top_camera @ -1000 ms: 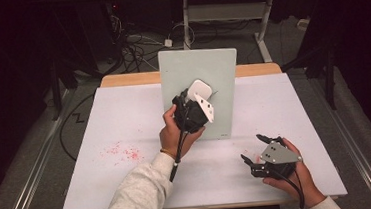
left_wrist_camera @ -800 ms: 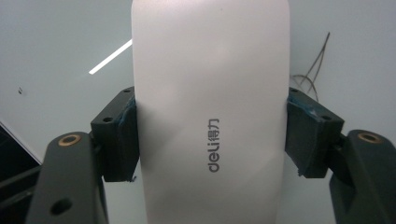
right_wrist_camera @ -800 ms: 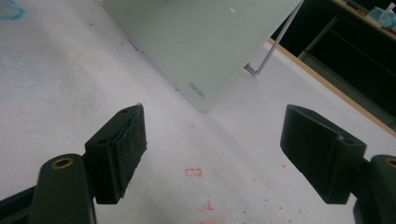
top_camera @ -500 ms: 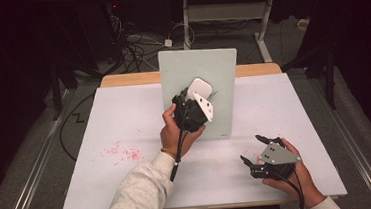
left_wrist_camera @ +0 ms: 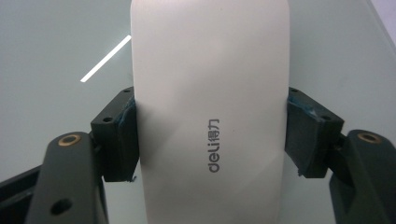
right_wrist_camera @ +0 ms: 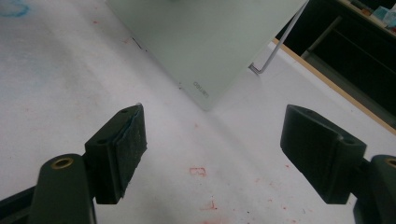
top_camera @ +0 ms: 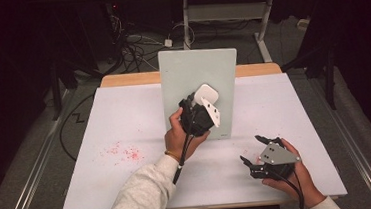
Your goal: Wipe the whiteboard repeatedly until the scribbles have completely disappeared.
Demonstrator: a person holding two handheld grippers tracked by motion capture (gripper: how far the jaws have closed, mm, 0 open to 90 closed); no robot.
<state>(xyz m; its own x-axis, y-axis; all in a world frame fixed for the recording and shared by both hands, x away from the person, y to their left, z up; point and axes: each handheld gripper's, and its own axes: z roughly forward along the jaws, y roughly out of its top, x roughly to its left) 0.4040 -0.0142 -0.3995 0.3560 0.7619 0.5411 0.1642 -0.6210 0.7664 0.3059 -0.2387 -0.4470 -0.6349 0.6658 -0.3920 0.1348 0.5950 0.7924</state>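
Left gripper [top_camera: 204, 104]: I have it clenched on the white eraser [left_wrist_camera: 210, 107], one pad pressed to each long side, as my left gripper view shows.
Left pads [left_wrist_camera: 122, 140]: blue-lined and flat against the eraser's edges, with no gap on either side.
White eraser: a smooth, rounded white block with grey "deli" lettering running along its length; in the high view its rounded end [top_camera: 206, 92] sticks out past my gripper, up against the board.
Where the eraser sits: in front of the pale green board [top_camera: 199, 78], about the middle of its face; I cannot tell whether it touches the surface.
Pale green board: it stands tilted at the back middle of the table, propped from behind by a thin wire leg [right_wrist_camera: 275, 42], with a small logo near its lower corner in the right gripper view.
Bright streak [left_wrist_camera: 105, 58]: a thin white reflection on the board, just left of the eraser in my left gripper view.
Right gripper [top_camera: 256, 151]: released, jaws wide apart and holding nothing, low over the table near its front right, well apart from the board.
Right pads [right_wrist_camera: 133, 140]: bare, the tabletop showing between them.
Table [top_camera: 124, 119]: covered in white, with red specks [top_camera: 124, 152] scattered on the left part and faint red marks [right_wrist_camera: 198, 171] beneath my right gripper.
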